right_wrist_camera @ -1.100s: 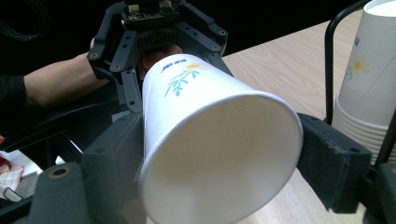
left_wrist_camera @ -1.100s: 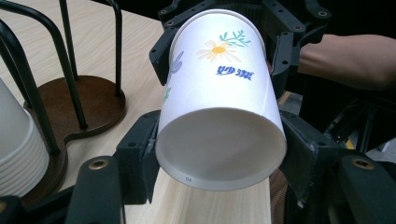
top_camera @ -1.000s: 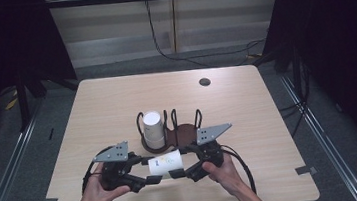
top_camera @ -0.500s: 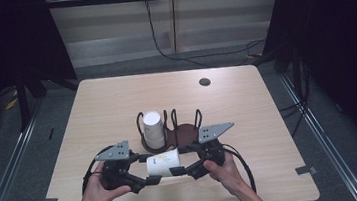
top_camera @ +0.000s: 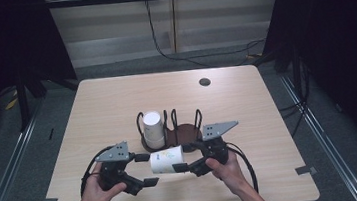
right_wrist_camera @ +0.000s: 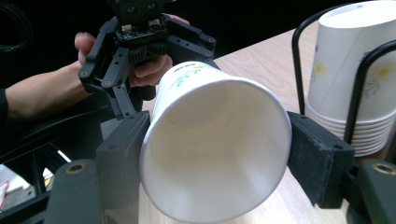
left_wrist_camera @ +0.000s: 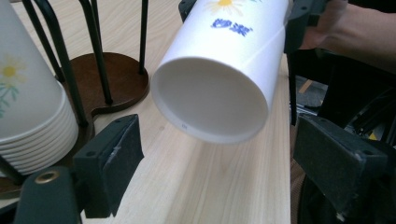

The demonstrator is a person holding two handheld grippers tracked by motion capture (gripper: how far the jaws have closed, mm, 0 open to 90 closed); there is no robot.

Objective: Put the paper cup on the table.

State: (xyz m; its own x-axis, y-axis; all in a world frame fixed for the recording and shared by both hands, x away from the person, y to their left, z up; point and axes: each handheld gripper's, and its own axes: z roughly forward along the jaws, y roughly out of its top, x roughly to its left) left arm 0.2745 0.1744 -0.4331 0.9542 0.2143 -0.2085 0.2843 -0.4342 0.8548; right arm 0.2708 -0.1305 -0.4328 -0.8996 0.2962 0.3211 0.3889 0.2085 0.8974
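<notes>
Right gripper jaws clamped on white paper cup, lying sideways above worktop. Left gripper jaws spread wide, empty.

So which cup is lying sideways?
The single cup clamped in the right gripper, held sideways above the table. The other cups stand stacked upside down in the rack.

Two black hand-held claws, each topped by a grey plate

The left claw and right claw are matte black, with blocky rectangular jaw pads, brass-coloured screws near the jaw bases, and a grey three-cornered plate on top. A black cable loops from each. The person's left hand and right hand are bare, forearms unsleeved.
</notes>
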